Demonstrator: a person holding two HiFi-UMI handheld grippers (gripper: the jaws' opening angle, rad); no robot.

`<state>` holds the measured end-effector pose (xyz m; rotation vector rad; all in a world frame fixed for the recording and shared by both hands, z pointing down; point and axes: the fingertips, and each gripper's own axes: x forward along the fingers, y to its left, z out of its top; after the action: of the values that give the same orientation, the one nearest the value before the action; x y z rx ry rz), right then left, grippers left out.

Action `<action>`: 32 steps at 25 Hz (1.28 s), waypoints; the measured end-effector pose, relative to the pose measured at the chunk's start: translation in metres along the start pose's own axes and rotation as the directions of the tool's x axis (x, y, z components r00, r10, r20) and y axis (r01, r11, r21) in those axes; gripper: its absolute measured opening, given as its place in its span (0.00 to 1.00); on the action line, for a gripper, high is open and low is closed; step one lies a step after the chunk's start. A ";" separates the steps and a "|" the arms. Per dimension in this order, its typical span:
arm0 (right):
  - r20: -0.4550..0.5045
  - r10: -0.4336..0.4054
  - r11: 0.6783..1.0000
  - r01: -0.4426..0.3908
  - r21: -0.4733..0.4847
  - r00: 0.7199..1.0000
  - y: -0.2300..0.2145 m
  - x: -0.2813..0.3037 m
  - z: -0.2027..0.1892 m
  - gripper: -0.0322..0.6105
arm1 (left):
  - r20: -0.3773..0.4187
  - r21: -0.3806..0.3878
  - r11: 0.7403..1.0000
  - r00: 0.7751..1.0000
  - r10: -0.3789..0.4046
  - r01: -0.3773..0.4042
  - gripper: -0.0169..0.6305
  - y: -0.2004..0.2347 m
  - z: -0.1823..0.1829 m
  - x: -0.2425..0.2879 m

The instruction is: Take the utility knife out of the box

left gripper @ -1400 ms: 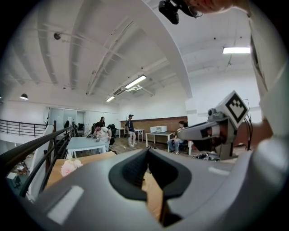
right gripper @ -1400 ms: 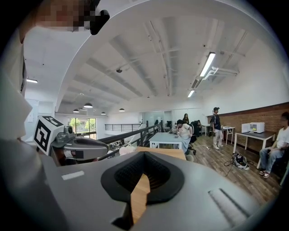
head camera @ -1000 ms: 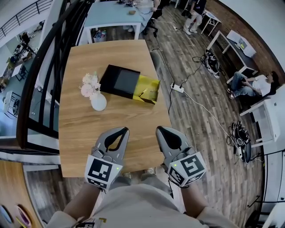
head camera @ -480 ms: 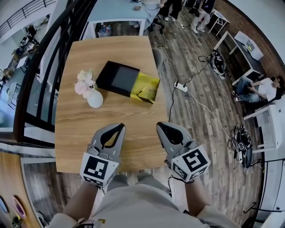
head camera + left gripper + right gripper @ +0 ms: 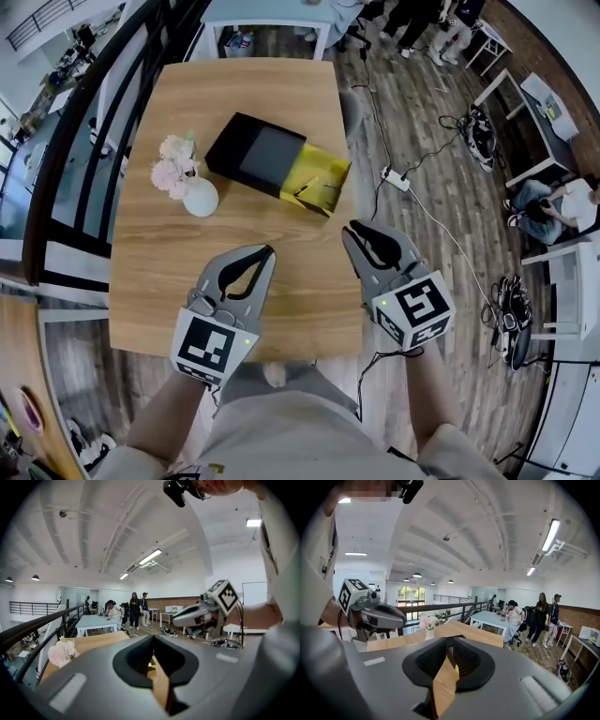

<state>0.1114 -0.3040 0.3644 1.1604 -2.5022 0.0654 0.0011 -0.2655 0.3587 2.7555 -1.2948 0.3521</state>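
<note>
Both claws hover over the near part of the wooden table (image 5: 159,253), well short of the box.

- Left gripper (image 5: 268,250): jaws closed tip to tip, nothing in them.
- Right gripper (image 5: 353,227): at the table's right edge. Its jaws have just been opening and now stand a crack apart, with nothing between them.
- Black box (image 5: 253,155): mid-table, further out, with its yellow tray (image 5: 330,173) slid out to the right.
- Utility knife (image 5: 301,190): in the tray and untouched. From here it is just a thin sliver at the tray's near-left side.
- White vase (image 5: 201,198) of pale flowers (image 5: 173,169): just left of the box.
</note>
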 end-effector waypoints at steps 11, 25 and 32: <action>-0.166 0.104 0.956 -0.145 -0.255 0.981 -0.054 0.121 -0.045 0.24 | 0.011 -0.008 0.999 0.999 0.043 -0.043 0.03 0.041 -0.007 0.062; -0.563 0.193 0.801 -0.460 -0.383 0.804 -0.081 0.238 -0.149 0.31 | -0.103 -0.072 0.993 0.991 0.084 -0.092 0.03 0.100 -0.100 0.124; -0.706 0.175 0.714 -0.582 -0.389 0.687 -0.087 0.277 -0.221 0.35 | -0.120 -0.078 0.992 0.989 0.087 -0.097 0.03 0.110 -0.129 0.139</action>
<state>0.0839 -0.5187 0.6584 0.2247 -1.8810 -0.1787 -0.0199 -0.4182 0.5139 2.5714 -1.3771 0.4473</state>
